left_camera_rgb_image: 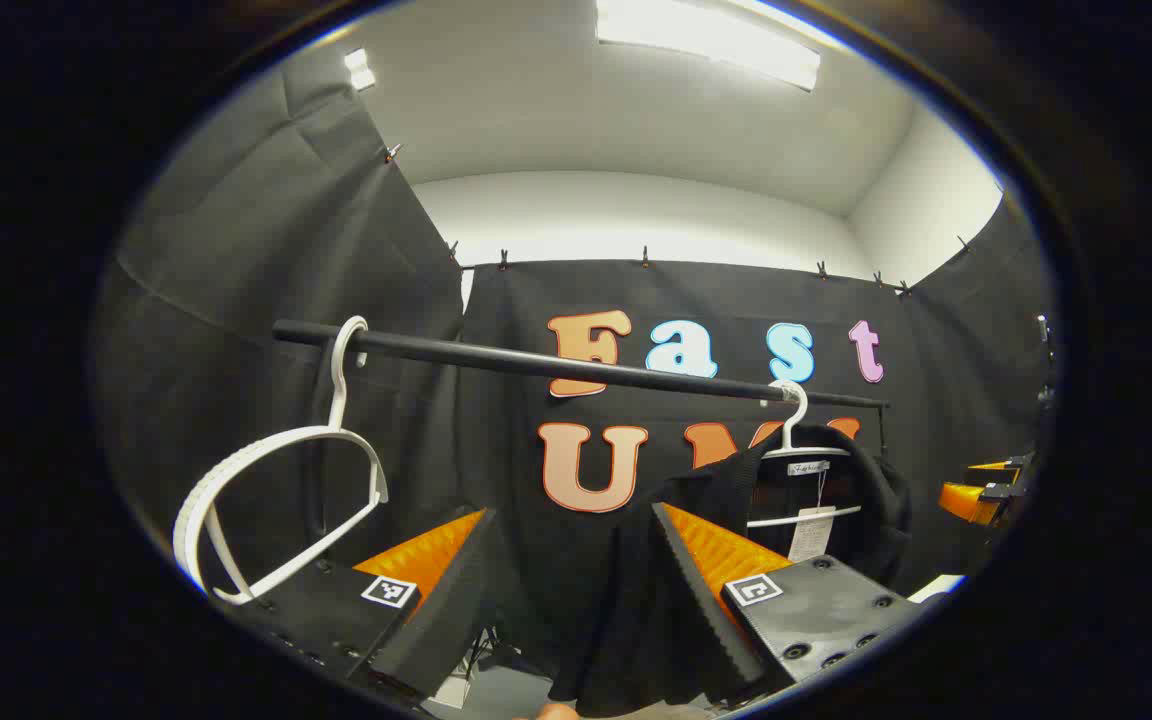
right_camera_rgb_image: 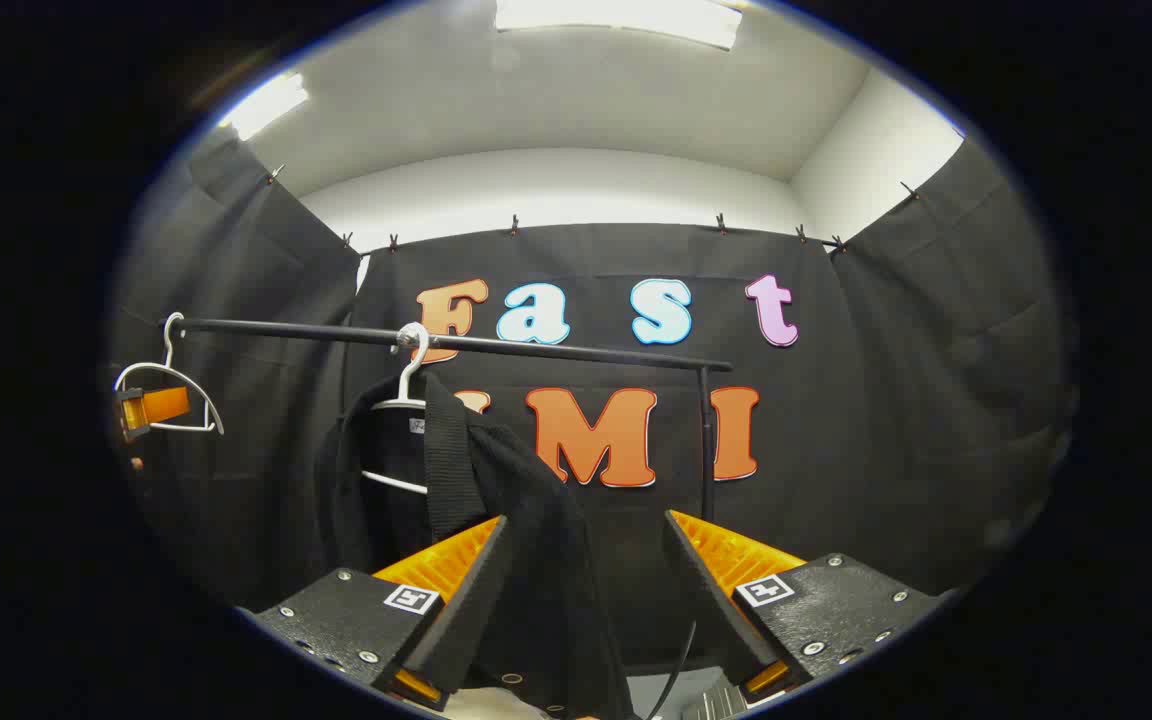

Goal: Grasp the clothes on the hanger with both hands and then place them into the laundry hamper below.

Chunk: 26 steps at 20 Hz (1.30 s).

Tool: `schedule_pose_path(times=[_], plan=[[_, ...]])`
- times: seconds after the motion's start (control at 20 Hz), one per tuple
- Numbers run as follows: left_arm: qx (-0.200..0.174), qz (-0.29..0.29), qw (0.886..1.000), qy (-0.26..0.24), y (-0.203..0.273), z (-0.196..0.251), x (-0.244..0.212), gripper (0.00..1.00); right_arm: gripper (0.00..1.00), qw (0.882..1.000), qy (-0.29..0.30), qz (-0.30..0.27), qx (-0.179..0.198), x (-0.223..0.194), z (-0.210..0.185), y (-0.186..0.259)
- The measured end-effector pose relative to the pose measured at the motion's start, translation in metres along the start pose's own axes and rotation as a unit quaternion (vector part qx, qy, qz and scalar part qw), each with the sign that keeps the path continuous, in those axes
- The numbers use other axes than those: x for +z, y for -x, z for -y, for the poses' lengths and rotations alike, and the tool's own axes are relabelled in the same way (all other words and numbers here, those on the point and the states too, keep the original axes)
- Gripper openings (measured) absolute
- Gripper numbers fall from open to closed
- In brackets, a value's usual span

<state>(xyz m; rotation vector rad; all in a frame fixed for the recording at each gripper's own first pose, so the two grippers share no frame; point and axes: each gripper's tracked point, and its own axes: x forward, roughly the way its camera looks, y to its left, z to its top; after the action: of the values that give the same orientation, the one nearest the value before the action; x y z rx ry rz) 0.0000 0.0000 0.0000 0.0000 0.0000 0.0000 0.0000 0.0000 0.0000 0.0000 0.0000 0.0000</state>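
Left gripper: jaws wide, nothing pinched. Black cloth of the garment hangs in the gap between them and a little beyond; I cannot tell whether it touches the inner face of the right-hand jaw. I judge the wide spread is there to take a fold of loose fabric rather than an edge.

Right gripper: jaws also wide, holding nothing. The garment's front panel drapes down past the left-hand jaw and into the gap. A thin dark cord runs down near the right-hand jaw; what it belongs to I cannot tell.

Outward from the jaws: the garment sits on a white hanger, above and right of my left jaws, with a paper tag dangling inside the neck. The hanger hooks over a black rail that runs across above both pairs of jaws. A second, empty white hanger hangs at the rail's other end, just left of my left jaws.

The hamper lies somewhere below; I have no sight of it. Grasp not yet made; both pairs need to close on cloth first.
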Motion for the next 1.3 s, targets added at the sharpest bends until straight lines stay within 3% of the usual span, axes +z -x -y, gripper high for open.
schedule_pose_path(times=[0.1,0.35,0.4,0.45,0.5,0.55,0.75,0.85,0.9,1.1,1.25,1.3], plan=[[0.004,-0.004,1.0,-0.009,-0.003,-0.001,-0.004,1.0,0.92,1.0,0.004,-0.003,0.004,-0.002,-0.003,-0.001],[-0.026,-0.021,0.999,0.01,-0.01,0.016,-0.015,0.93,0.92,1.0,0.003,-0.016,0.003,-0.006,-0.003,-0.003],[-0.027,-0.021,0.999,0.007,-0.011,0.016,-0.016,1.0,0.92,1.0,0.005,-0.014,0.0,-0.005,0.001,-0.003],[-0.024,-0.019,1.0,0.003,-0.012,0.016,-0.015,0.93,0.92,1.0,0.007,-0.011,-0.002,-0.004,0.003,-0.005],[-0.021,-0.017,1.0,-0.001,-0.012,0.016,-0.015,0.92,0.92,1.0,0.008,-0.008,-0.004,-0.002,0.004,-0.006],[-0.021,-0.017,1.0,-0.002,-0.013,0.018,-0.016,1.0,0.92,1.0,0.007,-0.006,-0.005,-0.002,0.005,-0.008],[-0.022,-0.011,1.0,0.003,-0.01,0.021,-0.011,0.93,0.92,1.0,0.003,-0.006,-0.008,-0.006,0.007,-0.01],[-0.003,-0.001,1.0,-0.024,-0.009,0.013,-0.008,0.96,0.92,1.0,0.005,-0.005,-0.006,-0.008,0.004,-0.011],[0.002,-0.002,0.999,-0.035,-0.008,0.013,-0.01,0.92,0.93,1.0,-0.004,-0.009,-0.002,-0.01,0.001,-0.011],[-0.03,-0.013,0.999,-0.021,-0.006,0.031,-0.017,0.96,0.93,0.999,-0.033,-0.021,0.011,-0.011,-0.004,-0.013],[-0.018,-0.009,0.999,-0.028,-0.006,0.025,-0.017,0.93,0.92,0.999,-0.029,-0.018,0.006,-0.009,-0.003,-0.007],[-0.017,-0.01,0.999,-0.028,-0.006,0.025,-0.017,0.96,0.92,0.999,-0.03,-0.016,0.008,-0.008,-0.005,-0.006]])
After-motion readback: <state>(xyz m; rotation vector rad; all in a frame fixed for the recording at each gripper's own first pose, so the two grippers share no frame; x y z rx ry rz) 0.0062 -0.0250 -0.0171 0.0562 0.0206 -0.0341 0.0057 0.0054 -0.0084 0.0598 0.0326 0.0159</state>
